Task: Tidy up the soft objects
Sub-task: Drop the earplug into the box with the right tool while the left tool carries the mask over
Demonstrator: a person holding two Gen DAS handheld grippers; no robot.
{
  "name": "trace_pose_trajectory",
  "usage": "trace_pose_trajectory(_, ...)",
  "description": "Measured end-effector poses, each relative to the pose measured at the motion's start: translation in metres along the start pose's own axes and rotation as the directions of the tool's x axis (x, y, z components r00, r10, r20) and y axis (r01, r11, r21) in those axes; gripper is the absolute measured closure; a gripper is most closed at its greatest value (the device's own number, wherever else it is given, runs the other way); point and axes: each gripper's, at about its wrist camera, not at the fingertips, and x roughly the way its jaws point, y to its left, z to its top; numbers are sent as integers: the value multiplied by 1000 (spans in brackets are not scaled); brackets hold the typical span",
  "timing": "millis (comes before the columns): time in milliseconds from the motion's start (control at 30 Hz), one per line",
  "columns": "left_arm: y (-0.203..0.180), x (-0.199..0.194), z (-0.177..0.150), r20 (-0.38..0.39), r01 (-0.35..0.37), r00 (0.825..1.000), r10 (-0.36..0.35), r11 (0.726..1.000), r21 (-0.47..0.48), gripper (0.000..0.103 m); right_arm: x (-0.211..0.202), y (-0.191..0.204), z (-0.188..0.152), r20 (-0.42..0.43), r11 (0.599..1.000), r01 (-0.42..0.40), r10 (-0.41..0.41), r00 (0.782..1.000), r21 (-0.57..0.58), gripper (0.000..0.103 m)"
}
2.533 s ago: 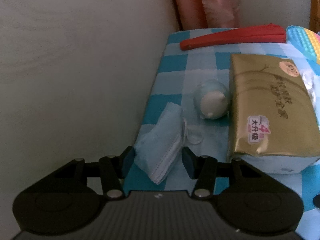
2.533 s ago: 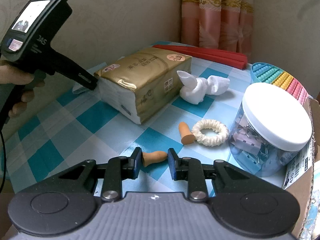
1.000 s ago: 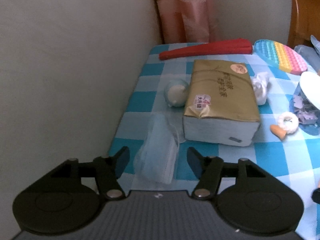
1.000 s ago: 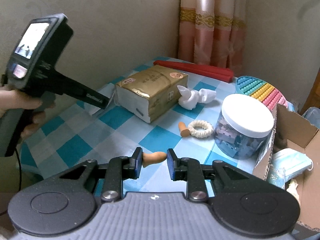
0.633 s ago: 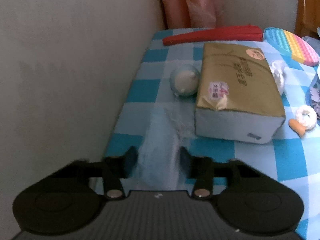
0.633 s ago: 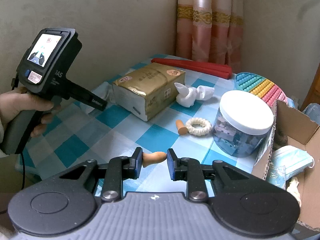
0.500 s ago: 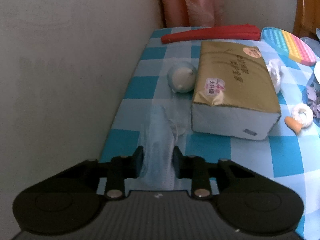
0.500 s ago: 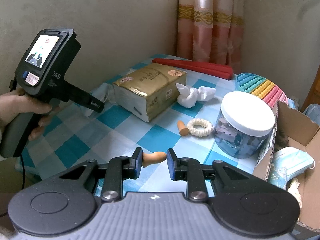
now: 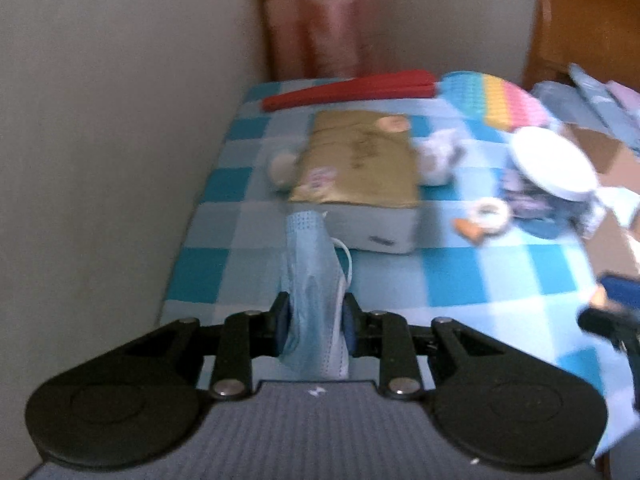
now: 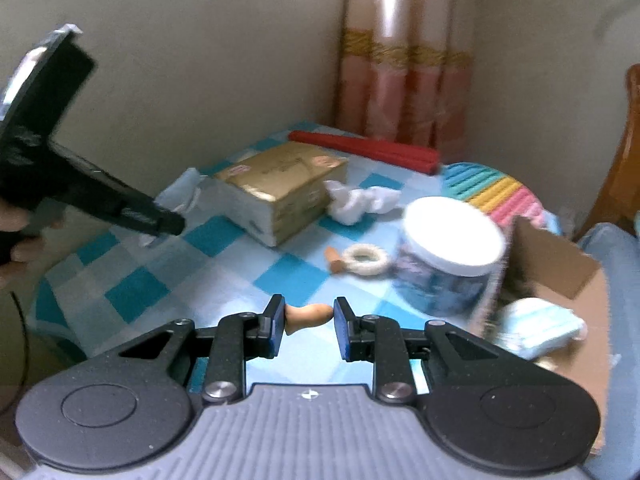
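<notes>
My left gripper is shut on a light blue face mask and holds it lifted above the checked tablecloth. My right gripper is shut on an orange foam earplug, held above the table. A second earplug and a white fuzzy ring lie near the jar. A white cloth and a pale soft ball lie beside the gold tissue pack. Another blue mask lies in the cardboard box.
A clear jar with a white lid stands by the box. A red folded fan and a rainbow pop mat lie at the back. A wall runs along the table's left edge. A wooden chair stands at right.
My left gripper has closed on the face mask and lifted it off the table, pulling back. My right gripper still holds the earplug and has risen and drawn back.
</notes>
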Motion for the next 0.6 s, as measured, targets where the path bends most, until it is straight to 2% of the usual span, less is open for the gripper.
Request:
trace_pose_trajectory(167, -32, -23, 0, 21, 82, 996, -84, 993, 80, 78, -22, -35, -5, 20, 993, 106, -107, 994, 53, 73)
trace_pose_trajectory(333, -65, -35, 10, 29, 165, 985, -172, 974, 155, 78, -30, -80, -14, -5, 965, 230, -231, 973, 124, 72)
trace_pose_trajectory(467, -90, -40, 20, 32, 216, 973, -228, 952, 216, 78, -28, -106, -25, -36, 944, 289, -287, 957, 161, 69)
trace_pose_trajectory(533, -105, -43, 27, 32, 240, 966, -256, 938, 250, 78, -25, -113, -29, -49, 939, 297, -293, 955, 175, 52)
trace_pose_trajectory(567, -111, -44, 30, 32, 250, 963, -268, 931, 265, 78, -24, -115, -31, -48, 937, 298, -295, 954, 181, 30)
trace_pose_trajectory(600, -117, -46, 33, 32, 260, 959, -280, 923, 282, 78, -25, -115, -33, -37, 937, 295, -293, 955, 187, 22)
